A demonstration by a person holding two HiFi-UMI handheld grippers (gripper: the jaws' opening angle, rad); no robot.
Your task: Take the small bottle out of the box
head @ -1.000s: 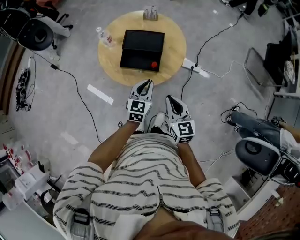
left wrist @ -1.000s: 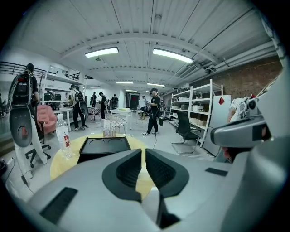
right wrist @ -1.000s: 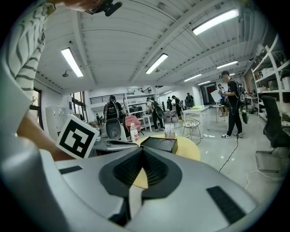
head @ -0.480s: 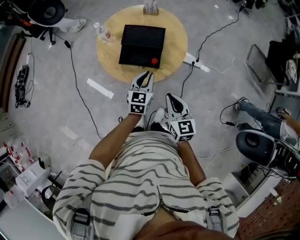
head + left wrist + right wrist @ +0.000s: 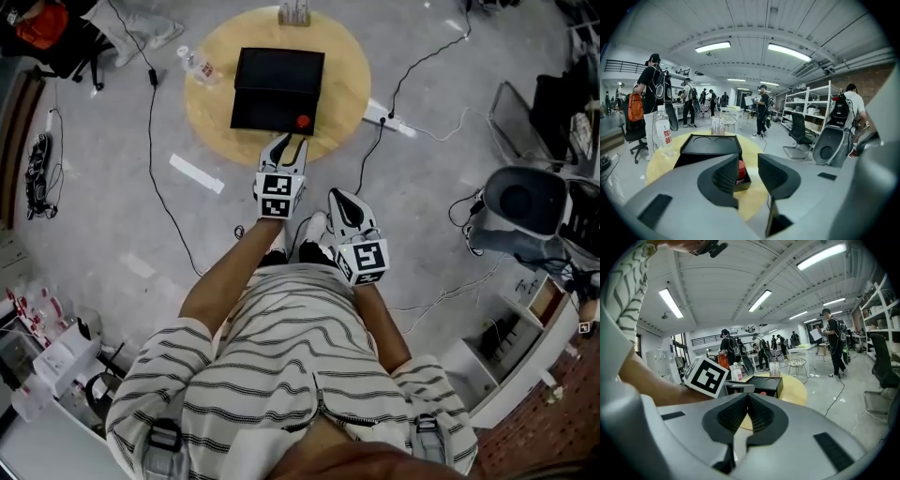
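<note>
Right now I am holding the left gripper (image 5: pixel 292 146) out ahead of my body, and its jaws are opening with nothing between them; through the gap, in the left gripper view, I am looking at the red cap of the small bottle (image 5: pixel 741 169), which is well apart from the pads. The right gripper (image 5: pixel 334 196) is hanging back closer to my torso, its jaws pressed together and empty. The small bottle is standing inside the black box (image 5: pixel 272 89), in the near right corner, close against the box walls. The box is resting on a round wooden table (image 5: pixel 349 86), with a clear water bottle (image 5: pixel 200 67) near the table's left edge. Cables are trailing across the floor around the table. As I see it, the tight corner is the main hazard: a jaw coming down beside the cap could catch the box rim or wall and shove the box across the table instead of closing on the bottle. A grip on the cap alone could also slip as I am lifting.
</note>
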